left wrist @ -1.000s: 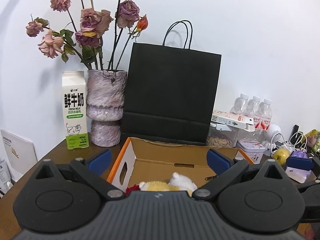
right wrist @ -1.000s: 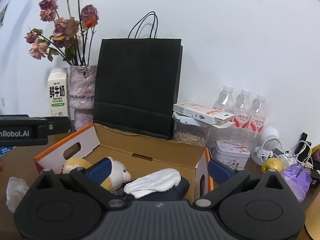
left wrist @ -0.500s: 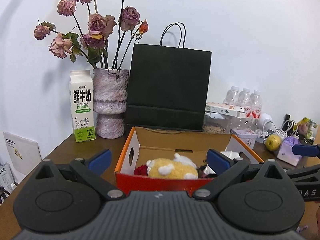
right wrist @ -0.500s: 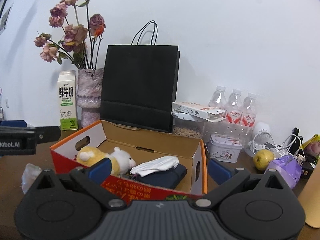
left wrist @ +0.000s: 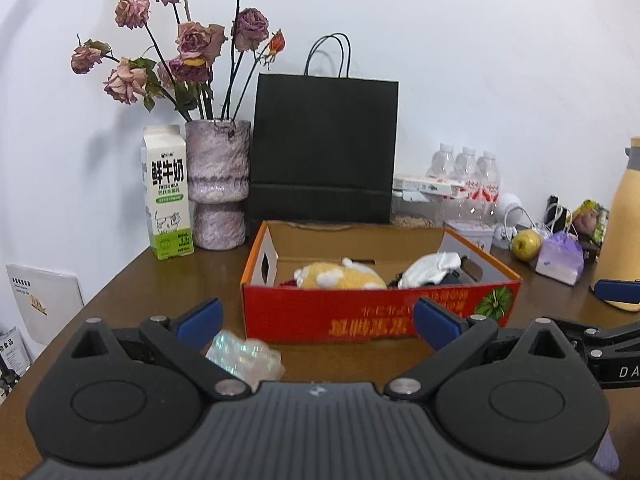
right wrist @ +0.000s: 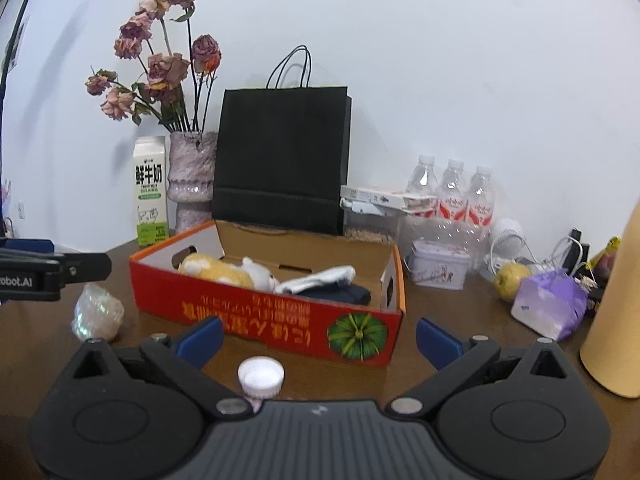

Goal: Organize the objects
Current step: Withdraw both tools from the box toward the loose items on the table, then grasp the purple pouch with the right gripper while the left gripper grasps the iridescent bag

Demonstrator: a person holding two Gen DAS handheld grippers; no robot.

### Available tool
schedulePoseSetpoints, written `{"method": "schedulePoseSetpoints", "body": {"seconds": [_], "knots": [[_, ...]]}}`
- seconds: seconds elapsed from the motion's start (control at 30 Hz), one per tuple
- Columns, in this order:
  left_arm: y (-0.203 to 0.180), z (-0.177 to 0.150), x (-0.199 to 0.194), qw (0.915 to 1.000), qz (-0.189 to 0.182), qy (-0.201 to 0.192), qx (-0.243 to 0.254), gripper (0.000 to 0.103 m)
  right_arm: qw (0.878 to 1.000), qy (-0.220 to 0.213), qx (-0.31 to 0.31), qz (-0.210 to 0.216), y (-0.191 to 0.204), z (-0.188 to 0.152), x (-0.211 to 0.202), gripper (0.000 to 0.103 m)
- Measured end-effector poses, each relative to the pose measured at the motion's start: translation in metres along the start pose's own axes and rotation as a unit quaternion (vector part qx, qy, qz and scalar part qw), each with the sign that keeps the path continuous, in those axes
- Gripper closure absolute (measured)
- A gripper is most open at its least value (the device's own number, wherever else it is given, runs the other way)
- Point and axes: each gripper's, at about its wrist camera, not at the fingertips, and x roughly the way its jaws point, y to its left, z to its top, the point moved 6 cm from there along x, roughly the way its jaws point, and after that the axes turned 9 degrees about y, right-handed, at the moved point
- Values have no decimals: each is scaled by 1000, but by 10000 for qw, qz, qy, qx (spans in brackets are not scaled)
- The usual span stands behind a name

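A red and orange cardboard box (left wrist: 372,316) (right wrist: 264,320) stands open on the brown table. Inside lie a yellow plush toy (left wrist: 340,276) (right wrist: 216,270), a white cloth (left wrist: 432,266) (right wrist: 320,278) and a dark item (right wrist: 340,294). My left gripper (left wrist: 318,322) is open and empty, just in front of the box. A crumpled shiny wrapper (left wrist: 244,358) (right wrist: 96,312) lies by its left finger. My right gripper (right wrist: 320,338) is open and empty before the box's right corner. A white bottle cap (right wrist: 261,376) sits between its fingers, close to the camera.
Behind the box stand a black paper bag (left wrist: 326,152), a vase of dried roses (left wrist: 218,184) and a milk carton (left wrist: 168,192). To the right are water bottles (right wrist: 454,192), a tin (right wrist: 436,270), a yellow apple (right wrist: 510,280), a purple pouch (right wrist: 550,304) and a tan flask (right wrist: 616,312).
Both grippers have pulled back from over the box. The box's red front, the wrapper and the bottle cap have come into view. Both grippers stay open.
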Motion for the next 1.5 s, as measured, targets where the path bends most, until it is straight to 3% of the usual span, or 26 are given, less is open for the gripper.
{"method": "schedulePoseSetpoints", "body": {"seconds": [0.4, 0.73, 1.0, 1.13, 1.33, 1.4, 1.47, 1.5], "knots": [[11, -35, -8, 9991, -82, 416, -50, 0, 9982, 487, 171, -306, -7, -64, -13, 0], [22, -51, -16, 9980, -90, 600, -165, 0, 9950, 736, 575, -351, -23, -83, -27, 0], [23, -49, -21, 9984, -127, 537, -159, 0, 9849, 1488, 884, -10, -16, -88, 5, 0], [22, -50, -22, 9982, -144, 559, -151, 0, 9809, 1717, 853, -331, -14, -88, 19, 0], [20, -50, -26, 9984, -181, 520, -133, 0, 9808, 1723, 842, -340, -12, -89, 22, 0], [21, -50, -26, 9984, -178, 515, -144, 0, 9820, 1671, 825, -296, -11, -87, 21, 8], [23, -50, -26, 9983, -161, 526, -171, 0, 9856, 1513, 727, -180, -8, -84, 16, 48], [24, -50, -25, 9982, -160, 540, -197, 0, 9867, 1467, 687, -134, -6, -84, 14, 58]]}}
